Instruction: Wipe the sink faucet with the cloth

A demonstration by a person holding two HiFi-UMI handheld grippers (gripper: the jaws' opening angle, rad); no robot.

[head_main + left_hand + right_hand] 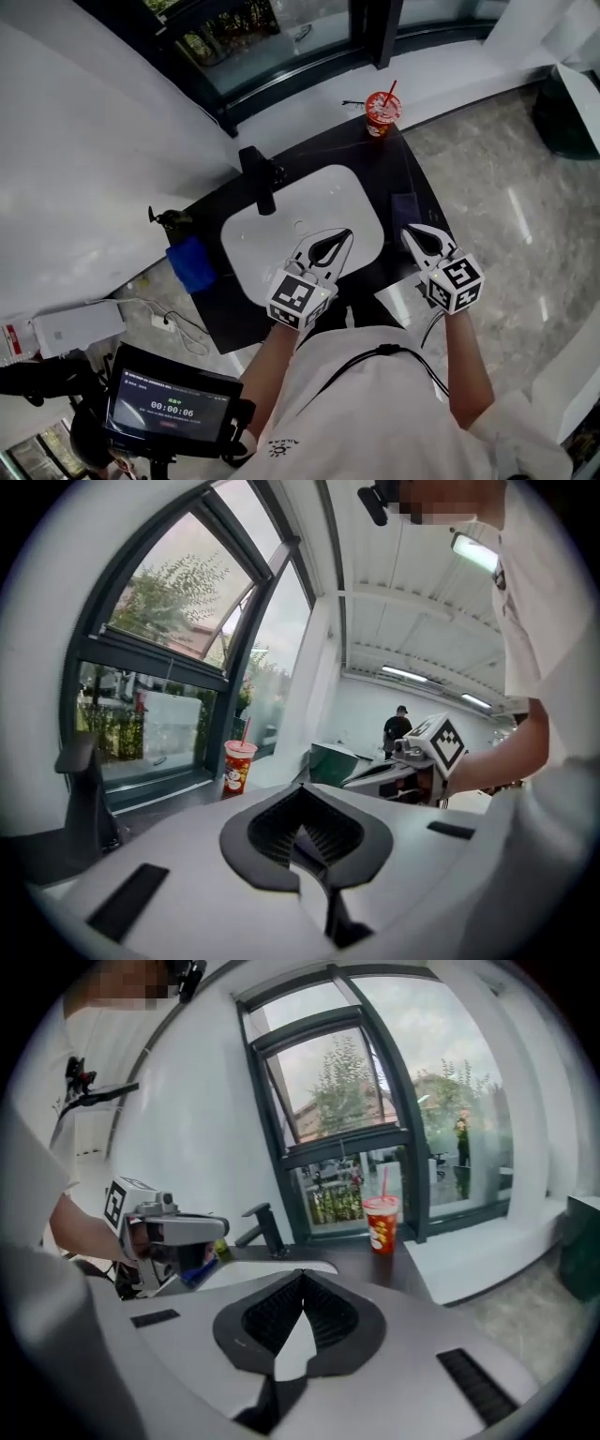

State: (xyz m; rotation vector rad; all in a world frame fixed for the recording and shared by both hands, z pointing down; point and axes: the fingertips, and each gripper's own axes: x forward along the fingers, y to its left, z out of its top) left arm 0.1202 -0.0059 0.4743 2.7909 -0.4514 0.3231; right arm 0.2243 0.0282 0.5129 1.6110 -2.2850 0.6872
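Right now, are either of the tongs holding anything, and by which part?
Nothing is held. The left tongs and right tongs are both shut and empty; the blue cloth lies untouched on the counter.

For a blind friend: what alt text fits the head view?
A person holds a left hand-held gripper and a right hand-held gripper, both shut and empty, at a white sink in a dark counter. A black faucet stands at its back, a blue cloth lies left, a red cup farther off.
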